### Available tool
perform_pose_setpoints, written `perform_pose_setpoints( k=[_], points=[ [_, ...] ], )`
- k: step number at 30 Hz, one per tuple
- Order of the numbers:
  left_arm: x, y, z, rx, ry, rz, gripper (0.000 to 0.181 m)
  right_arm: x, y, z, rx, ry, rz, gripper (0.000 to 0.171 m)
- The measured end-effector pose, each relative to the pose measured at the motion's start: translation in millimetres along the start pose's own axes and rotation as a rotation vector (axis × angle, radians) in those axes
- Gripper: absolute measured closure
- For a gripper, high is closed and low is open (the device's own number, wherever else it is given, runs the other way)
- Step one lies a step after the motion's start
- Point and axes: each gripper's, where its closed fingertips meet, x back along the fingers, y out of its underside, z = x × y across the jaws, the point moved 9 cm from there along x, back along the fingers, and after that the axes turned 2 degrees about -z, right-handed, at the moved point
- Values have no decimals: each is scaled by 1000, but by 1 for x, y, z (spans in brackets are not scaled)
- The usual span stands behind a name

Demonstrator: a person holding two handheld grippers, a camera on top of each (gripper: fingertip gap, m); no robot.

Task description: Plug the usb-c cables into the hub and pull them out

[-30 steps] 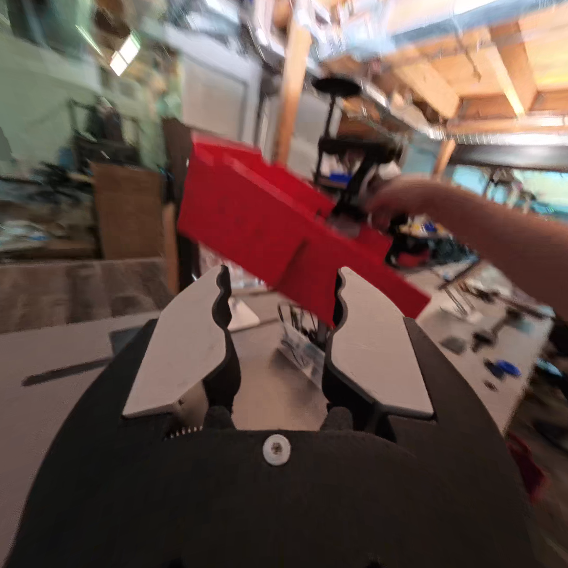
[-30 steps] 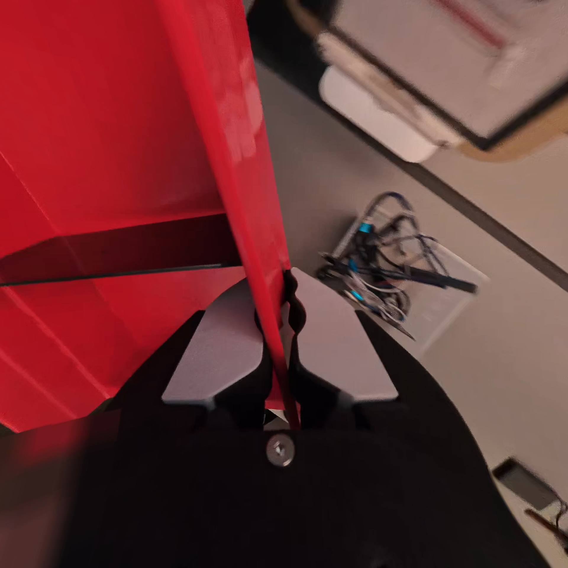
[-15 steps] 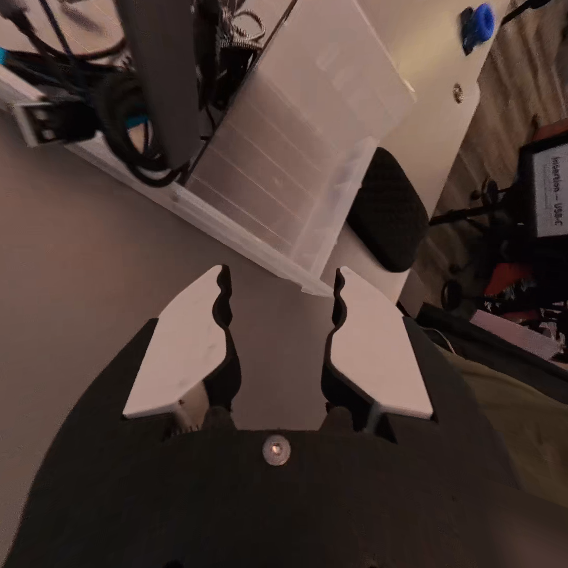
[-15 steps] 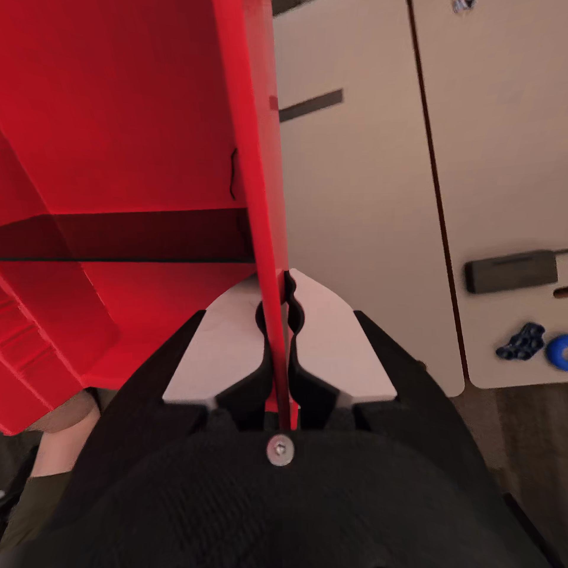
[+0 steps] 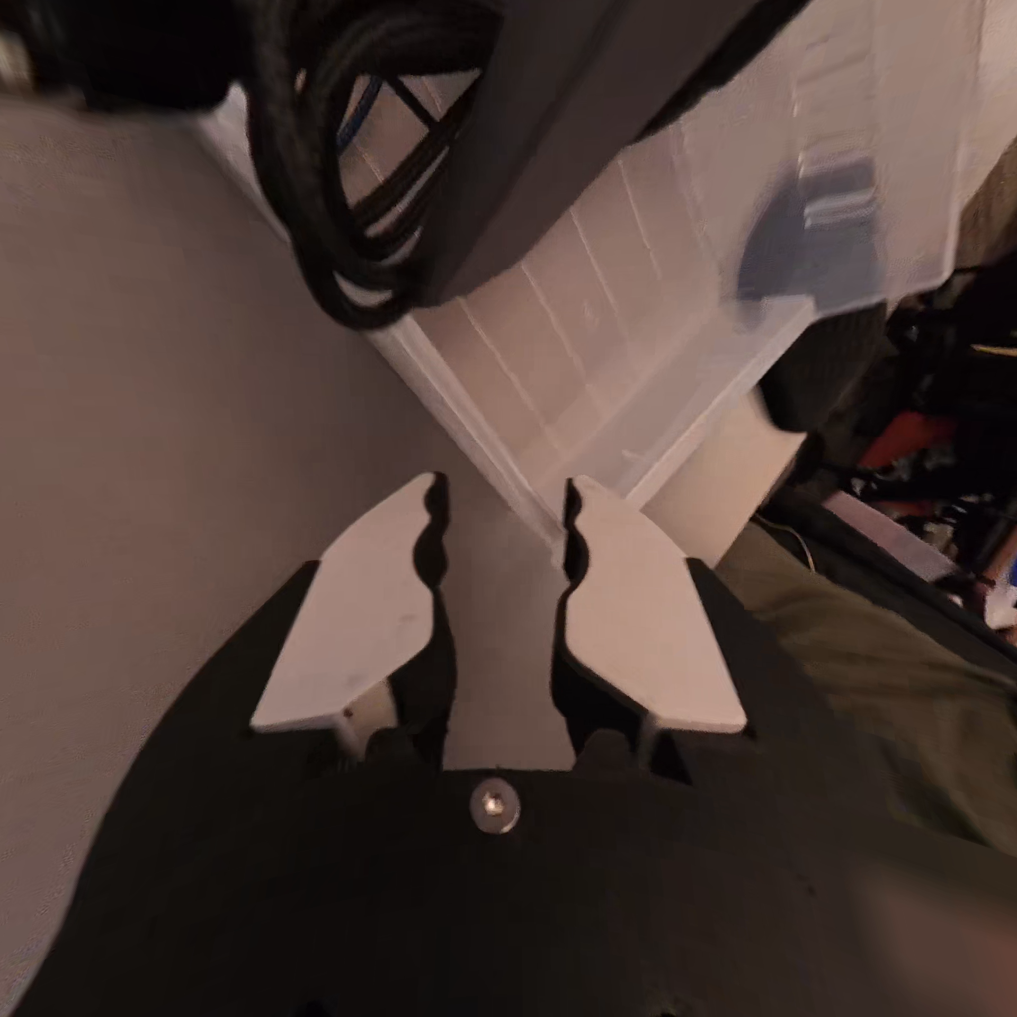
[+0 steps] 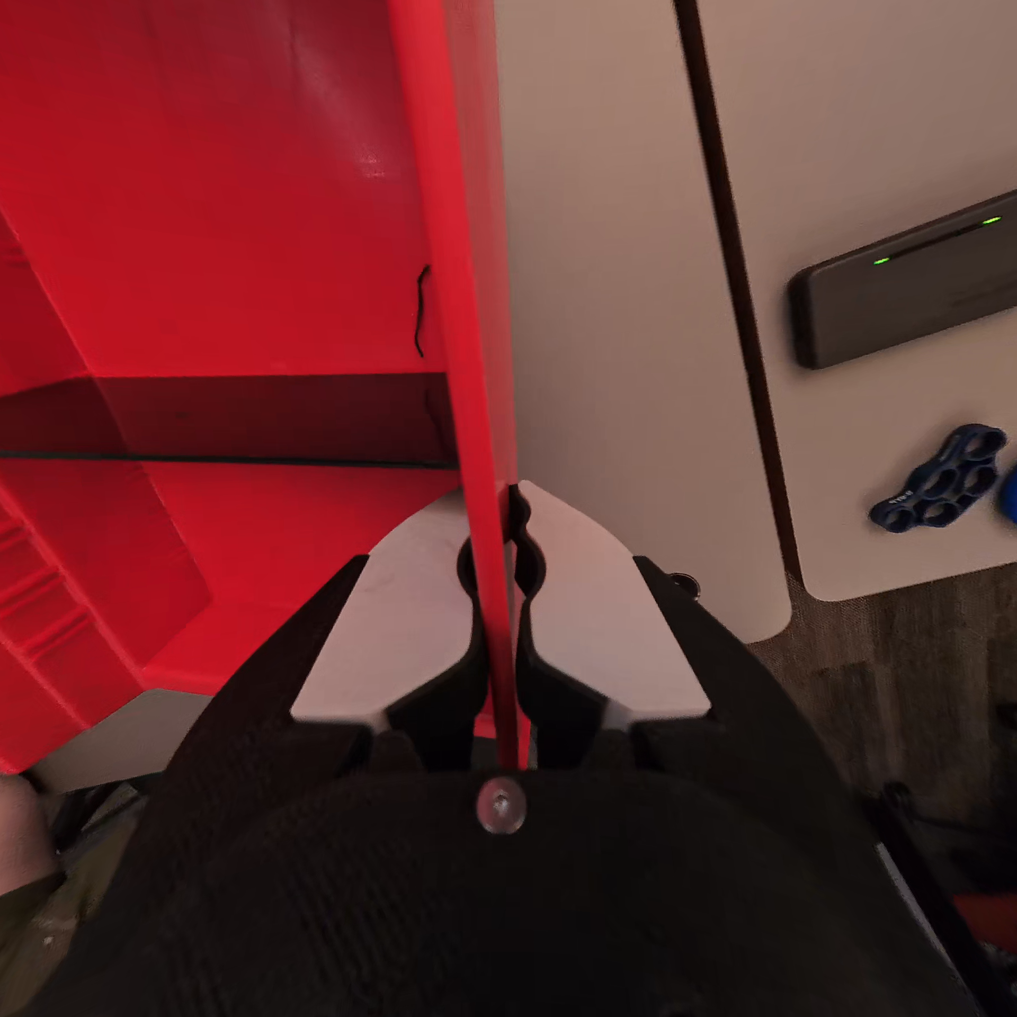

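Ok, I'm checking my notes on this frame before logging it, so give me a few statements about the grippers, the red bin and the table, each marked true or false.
1. The right gripper is shut on the wall of the red plastic bin. True.
2. The left gripper holds a cable. False: it is open and empty.
3. A coil of black cables lies in the clear plastic box. True.
4. The dark slim box with green lights sits inside the bin. False: it lies on the white table.
5. A blue perforated piece lies on the table. True.

Bare worktop (image 5: 137, 385) lies open leftward; clear bin (image 5: 633, 341) with coiled cables (image 5: 308, 181) blocks ahead
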Motion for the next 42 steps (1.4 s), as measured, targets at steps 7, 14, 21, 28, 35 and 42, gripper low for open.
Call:
perform_pose_setpoints(
  k=[7, 14, 21, 28, 35, 42],
  points=[
    [55, 32, -71, 155, -38, 105, 168, -56, -3, -33, 103, -34, -46, 166],
    [99, 93, -134, 287, -2, 168, 161, -109, -9, -82, 164, -180, -107, 166],
    [144, 202, -193, 602, 99, 443, 162, -132, -16, -109, 252, -134, -131, 168],
    [162, 283, -203, 783, 59, 583, 163, -129, -22, -125, 393, -68, -153, 166],
    [155, 292, -188, 830, 84, 514, 163, -131, -14, -137, 464, -87, -124, 166],
    [150, 288, -180, 805, 80, 450, 164, -129, -20, -136, 470, -67, -143, 166]
  ],
)
